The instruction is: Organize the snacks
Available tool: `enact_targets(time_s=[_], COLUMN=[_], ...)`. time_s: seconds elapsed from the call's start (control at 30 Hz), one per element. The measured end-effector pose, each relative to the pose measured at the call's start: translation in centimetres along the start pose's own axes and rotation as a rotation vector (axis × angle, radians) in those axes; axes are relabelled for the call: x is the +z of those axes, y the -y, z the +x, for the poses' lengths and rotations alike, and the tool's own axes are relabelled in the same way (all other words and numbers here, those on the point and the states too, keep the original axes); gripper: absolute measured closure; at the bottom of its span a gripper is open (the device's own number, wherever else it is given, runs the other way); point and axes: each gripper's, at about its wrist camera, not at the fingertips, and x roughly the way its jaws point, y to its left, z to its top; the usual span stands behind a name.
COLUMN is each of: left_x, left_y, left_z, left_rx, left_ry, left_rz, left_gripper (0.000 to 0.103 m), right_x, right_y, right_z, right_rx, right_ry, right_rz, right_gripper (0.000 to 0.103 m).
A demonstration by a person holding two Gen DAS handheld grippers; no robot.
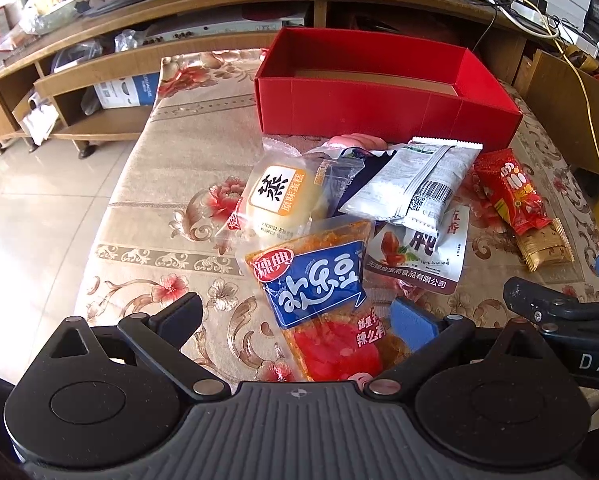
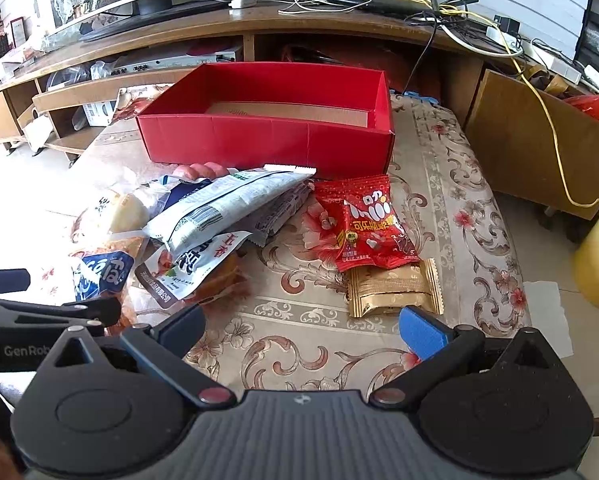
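The snacks lie in a loose heap on the flowered tablecloth [image 2: 299, 312], just in front of an open red box [image 1: 379, 108] whose brown bottom shows nothing in the part that can be seen. Nearest the left gripper [image 1: 299, 320] is a clear packet with a blue label [image 1: 315, 284] and red and orange contents; its lower end reaches between the gripper's two fingers. Behind it sits a round pale bun in a clear wrapper [image 1: 279, 200], and to the right of the bun a white and grey pouch with a barcode [image 1: 423, 184] lies over a white packet with a red picture [image 1: 419, 256]. A pink sausage-like piece [image 1: 355, 141] peeks out at the back of the heap, against the box's front wall.

Off to the right, apart from the heap, a red candy bag [image 2: 367, 224] overlaps the top of a gold foil packet [image 2: 391, 288], which lies just ahead of the right gripper [image 2: 299, 328].

Both grippers have their fingers spread wide and grasp nothing (the blue pad on each right-hand finger is plain to see). Each gripper shows at the edge of the other's view.

Beyond the table stands a long wooden TV stand [image 2: 219, 28] with cables, a monitor base and shelves of clutter.
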Motion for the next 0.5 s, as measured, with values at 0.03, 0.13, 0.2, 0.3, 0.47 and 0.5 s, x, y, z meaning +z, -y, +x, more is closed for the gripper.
enact_targets(time_s=[0.03, 0.13, 0.2, 0.3, 0.47, 0.5], left_x=[0.0, 0.1, 0.2, 0.6, 1.3, 1.4], left_y=[-0.1, -0.3, -0.5, -0.9, -2.1, -2.2], left_z=[0.0, -0.1, -0.1, -0.1, 0.5, 0.7], left_rx=[-0.002, -0.008, -0.01, -0.01, -0.008, -0.02], left_ry=[0.0, 0.004, 0.005, 0.005, -0.015, -0.026], left_rz=[-0.002, -0.008, -0.011, -0.02, -0.067, -0.078], left_gripper=[0.002, 0.001, 0.001, 0.001, 0.001, 0.001], right_x=[0.0, 0.0, 0.0, 0.0, 0.0, 0.0], right_y=[0.0, 0.0, -0.1, -0.1, 0.0, 0.0], right_z=[0.0, 0.2, 0.3, 0.4, 0.6, 0.7], right_rx=[0.001, 0.0, 0.0, 0.003, 0.011, 0.014], right_ry=[-0.002, -0.009, -0.013, -0.017, -0.027, -0.031], right_rz=[0.0, -0.002, -0.003, -0.004, 0.0, -0.001], right_gripper=[0.002, 0.002, 0.002, 0.002, 0.002, 0.002])
